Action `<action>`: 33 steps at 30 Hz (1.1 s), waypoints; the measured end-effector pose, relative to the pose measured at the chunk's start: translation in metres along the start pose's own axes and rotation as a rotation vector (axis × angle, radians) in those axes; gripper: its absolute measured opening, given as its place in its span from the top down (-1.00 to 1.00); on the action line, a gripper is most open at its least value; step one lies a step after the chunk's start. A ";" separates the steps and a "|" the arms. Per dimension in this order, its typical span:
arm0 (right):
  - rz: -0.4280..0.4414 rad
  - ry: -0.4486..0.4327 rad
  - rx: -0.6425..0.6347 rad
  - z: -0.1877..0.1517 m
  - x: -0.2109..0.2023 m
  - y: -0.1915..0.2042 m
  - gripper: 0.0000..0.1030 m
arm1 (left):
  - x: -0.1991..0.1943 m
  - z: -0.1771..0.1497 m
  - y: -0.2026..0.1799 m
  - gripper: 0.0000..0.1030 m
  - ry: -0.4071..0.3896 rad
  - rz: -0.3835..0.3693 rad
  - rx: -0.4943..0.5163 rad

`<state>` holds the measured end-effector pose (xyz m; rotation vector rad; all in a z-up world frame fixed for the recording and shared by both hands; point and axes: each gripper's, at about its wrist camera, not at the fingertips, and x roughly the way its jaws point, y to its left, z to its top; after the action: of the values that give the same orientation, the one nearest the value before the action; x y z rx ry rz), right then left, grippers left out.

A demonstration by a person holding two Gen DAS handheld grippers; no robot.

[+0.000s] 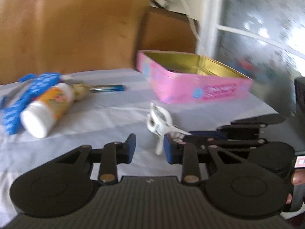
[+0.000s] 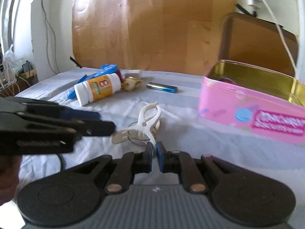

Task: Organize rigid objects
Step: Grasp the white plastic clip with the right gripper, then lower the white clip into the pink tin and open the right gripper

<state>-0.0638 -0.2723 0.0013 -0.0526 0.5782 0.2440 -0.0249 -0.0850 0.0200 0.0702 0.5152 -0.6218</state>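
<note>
A white plastic clip (image 2: 146, 122), sprung, with curved ribbed jaws and flat handles, stands in mid-table on a pale, lightly creased cloth (image 2: 181, 133). The right gripper (image 2: 154, 153), black with blue rubber pads, is clenched on one thin leg of the clip at the near end. The left gripper (image 1: 149, 147) has its pads set apart with nothing between them; in the left wrist view the clip stands just beyond the gap, and in the right wrist view that gripper comes in from the left with its tips near the clip's flat handle, contact not discernible. Behind and to the right lies an open rectangular pink tin (image 1: 190, 87) with a glossy gold interior; its side bears a round blue emblem and a darker pink panel of white lettering, too blurred to read. At the far left of the table lie a cylindrical white bottle (image 2: 99, 91) on its side, with an orange label carrying a large red "B", a blue perforated plastic piece (image 1: 28, 93) beneath and behind it, a small gold-coloured object (image 2: 131, 85) touching the bottle's base end, and, apart from these, a slim metallic blue-and-silver bar (image 2: 162, 87). A wood-grain panel (image 2: 152, 28) backs the table; a brown cardboard box (image 1: 167, 30) and a white-framed pane of frosted glass (image 1: 257, 34) stand to the right.
</note>
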 end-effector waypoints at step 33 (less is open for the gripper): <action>-0.304 -0.051 0.243 -0.062 -0.071 -0.099 0.85 | 0.072 0.010 -0.138 0.87 0.129 -0.228 0.306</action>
<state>-0.1302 -0.3910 -0.0135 0.1005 0.5375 -0.1205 -0.0501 -0.2383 0.0063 0.3465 0.5535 -0.9208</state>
